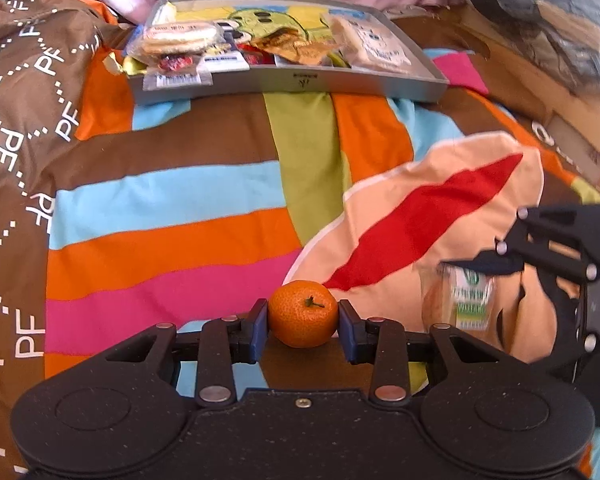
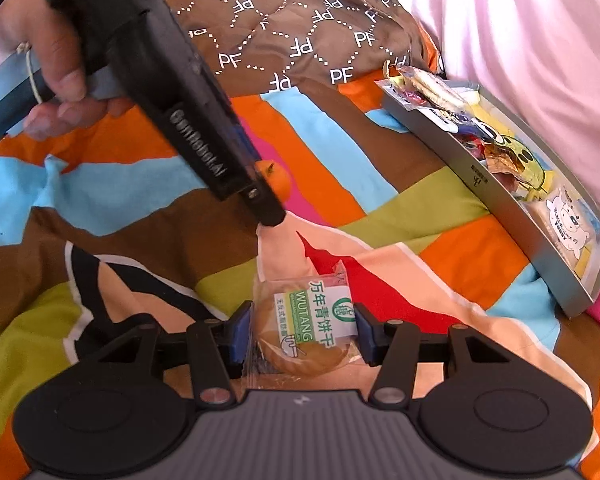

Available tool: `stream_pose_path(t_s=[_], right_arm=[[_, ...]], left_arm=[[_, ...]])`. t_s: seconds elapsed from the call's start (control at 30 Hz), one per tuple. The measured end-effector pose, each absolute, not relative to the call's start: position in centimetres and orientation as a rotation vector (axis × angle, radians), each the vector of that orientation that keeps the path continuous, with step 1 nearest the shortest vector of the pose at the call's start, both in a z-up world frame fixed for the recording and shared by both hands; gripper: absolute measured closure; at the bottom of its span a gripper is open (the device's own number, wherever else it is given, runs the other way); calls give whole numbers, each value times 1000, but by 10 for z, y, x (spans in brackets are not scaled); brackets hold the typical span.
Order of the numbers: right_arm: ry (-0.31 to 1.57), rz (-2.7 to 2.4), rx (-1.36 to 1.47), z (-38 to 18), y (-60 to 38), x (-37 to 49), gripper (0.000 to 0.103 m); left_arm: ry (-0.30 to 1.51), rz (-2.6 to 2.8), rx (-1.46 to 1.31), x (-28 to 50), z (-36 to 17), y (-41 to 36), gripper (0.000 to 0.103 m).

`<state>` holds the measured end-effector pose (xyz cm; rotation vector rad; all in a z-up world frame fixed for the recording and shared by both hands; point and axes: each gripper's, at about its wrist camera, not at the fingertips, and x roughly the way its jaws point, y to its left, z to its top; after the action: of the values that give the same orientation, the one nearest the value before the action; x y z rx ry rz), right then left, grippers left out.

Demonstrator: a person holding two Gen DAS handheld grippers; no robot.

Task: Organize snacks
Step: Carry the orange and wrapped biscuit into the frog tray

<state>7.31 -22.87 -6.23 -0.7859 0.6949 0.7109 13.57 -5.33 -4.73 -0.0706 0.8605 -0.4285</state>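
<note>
bright orange mandarin point(image 1: 303, 314) with green stem, blue pads point(image 1: 260, 330) on black claw point(image 1: 303, 320). striped bedspread point(image 1: 160, 208): orange, sky blue, pink, brown, lime. grey tray point(image 1: 284, 84). green-and-white label on clear biscuit packet point(image 2: 304, 328).

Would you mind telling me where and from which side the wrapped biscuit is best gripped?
Grip the wrapped biscuit across its round middle, pads on the two opposite edges, coming in low and level from the near side. It is a flat disc in loose film, so the corners would only crumple. The right hand-held gripper sits exactly this way, as far as I can judge.
</note>
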Motion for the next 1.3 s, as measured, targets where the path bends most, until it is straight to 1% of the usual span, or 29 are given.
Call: stream_pose_path(t_s=[0.2, 0.37, 0.5, 0.7, 0.93, 1.03, 1.13, 1.3], right_arm=[[656, 694, -812, -51, -230, 74, 47], [567, 615, -796, -25, -231, 96, 47], [501, 517, -740, -2, -233, 123, 47], [426, 361, -609, 23, -246, 177, 47], [374, 237, -459, 30, -249, 240, 47], [381, 208, -405, 26, -247, 263, 46], [385, 201, -395, 18, -241, 279, 46], [398, 196, -366, 6, -234, 295, 46]], left_arm=[[844, -389, -132, 144, -30, -48, 65], [745, -343, -169, 165, -5, -43, 65], [632, -292, -174, 185, 19, -44, 65], [533, -248, -216, 226, 47, -52, 65], [442, -218, -257, 288, 71, -66, 65], [423, -174, -230, 311, 71, -69, 65], [426, -120, -284, 328, 60, -62, 65], [424, -115, -258, 340, 44, -60, 65]])
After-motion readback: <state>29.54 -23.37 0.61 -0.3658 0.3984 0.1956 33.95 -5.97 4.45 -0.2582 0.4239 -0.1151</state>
